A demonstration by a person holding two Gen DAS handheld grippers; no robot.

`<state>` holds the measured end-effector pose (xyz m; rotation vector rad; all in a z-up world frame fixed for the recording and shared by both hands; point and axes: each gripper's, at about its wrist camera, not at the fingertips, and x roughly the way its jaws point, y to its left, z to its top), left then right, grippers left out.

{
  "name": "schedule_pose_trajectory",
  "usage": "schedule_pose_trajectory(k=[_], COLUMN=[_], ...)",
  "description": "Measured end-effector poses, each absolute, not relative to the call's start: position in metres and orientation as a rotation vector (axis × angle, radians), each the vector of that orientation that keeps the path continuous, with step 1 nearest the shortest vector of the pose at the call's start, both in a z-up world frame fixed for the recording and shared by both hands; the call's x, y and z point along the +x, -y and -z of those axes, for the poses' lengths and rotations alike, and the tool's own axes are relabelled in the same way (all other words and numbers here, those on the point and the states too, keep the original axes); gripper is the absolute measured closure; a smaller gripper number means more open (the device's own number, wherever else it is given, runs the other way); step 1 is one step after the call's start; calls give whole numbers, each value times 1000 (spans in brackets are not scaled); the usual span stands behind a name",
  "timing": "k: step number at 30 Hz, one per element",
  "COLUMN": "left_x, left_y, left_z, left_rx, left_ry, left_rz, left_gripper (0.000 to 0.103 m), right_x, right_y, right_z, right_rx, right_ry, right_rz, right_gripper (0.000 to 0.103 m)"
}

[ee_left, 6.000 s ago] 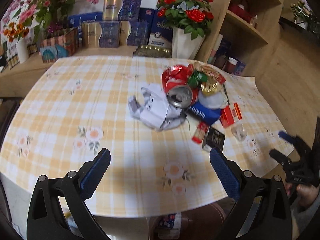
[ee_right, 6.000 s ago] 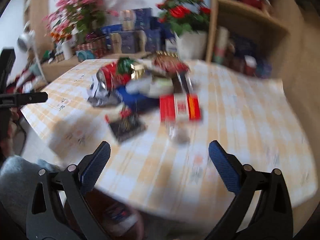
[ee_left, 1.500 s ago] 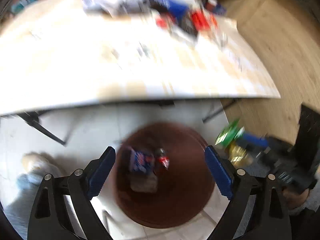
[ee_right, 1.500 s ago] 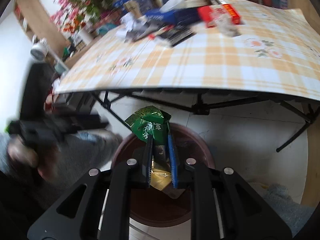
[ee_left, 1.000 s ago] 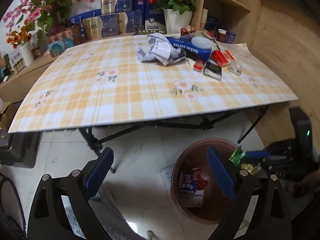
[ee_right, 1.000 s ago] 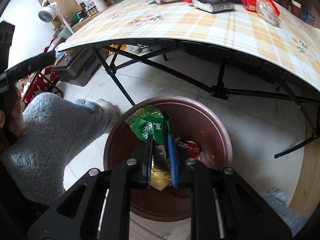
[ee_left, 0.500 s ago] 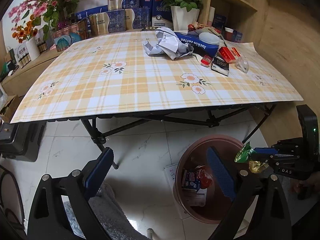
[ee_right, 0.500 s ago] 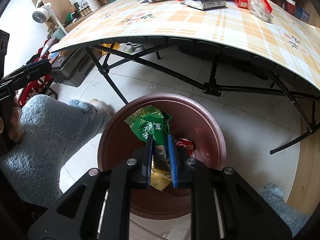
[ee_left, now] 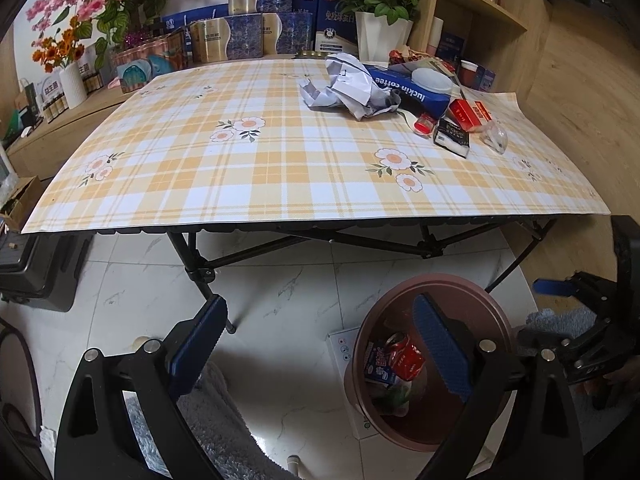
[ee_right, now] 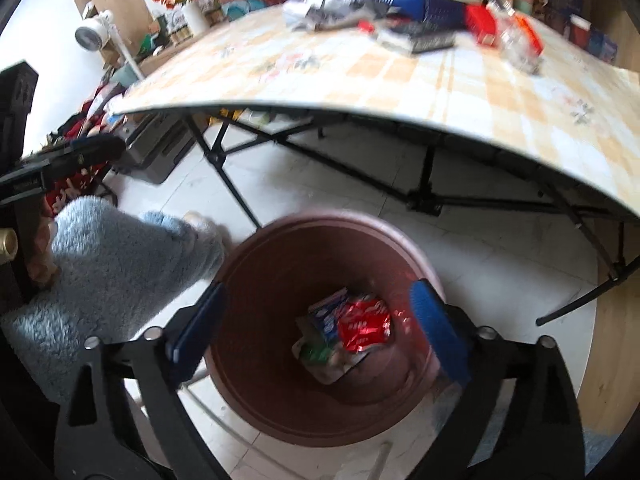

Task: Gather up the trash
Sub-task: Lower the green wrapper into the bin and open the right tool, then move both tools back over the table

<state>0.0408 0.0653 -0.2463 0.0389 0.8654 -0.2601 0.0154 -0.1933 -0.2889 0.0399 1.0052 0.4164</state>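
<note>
My right gripper [ee_right: 318, 300] hangs over the brown bin [ee_right: 248, 380], its jaws opening wide with nothing between them. At the bin's bottom lie a green wrapper [ee_right: 314, 354], a crushed red can [ee_right: 364, 326] and a blue-and-white carton [ee_right: 330, 312]. My left gripper [ee_left: 318, 320] is open and empty, held beside the bin [ee_left: 432, 282] and facing the table. On the checked tablecloth [ee_left: 240, 168] sit crumpled paper [ee_left: 348, 86], a blue coffee box [ee_left: 408, 90], a red pack [ee_left: 468, 114], a black pack [ee_left: 452, 138] and clear plastic [ee_left: 496, 138].
Black folding table legs [ee_left: 200, 264] stand just behind the bin. A black case [ee_left: 36, 264] sits on the floor at the left. A person's fluffy blue clothing [ee_right: 112, 272] is beside the bin. Flower vases, gift boxes and a wooden shelf [ee_left: 480, 4] line the far side.
The right gripper's jaws sprang apart and the green wrapper they held dropped into the bin. The left gripper stayed about where it was.
</note>
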Motion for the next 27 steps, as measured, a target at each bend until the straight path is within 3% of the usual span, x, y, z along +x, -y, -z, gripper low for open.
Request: schedule_pose_trajectory(k=[17,27], left_x=[59,144], left_y=[-64,-23], left_z=[240,199], left_rx=[-9,-103], left_ry=[-887,-882], left_rz=[261,380], left_gripper=[11,11], right_x=[24,55], right_y=[246,274], right_z=[236,208], right_rx=[-5,44], right_ry=[-805,-742], right_rz=[-175,-114], right_gripper=[6,6])
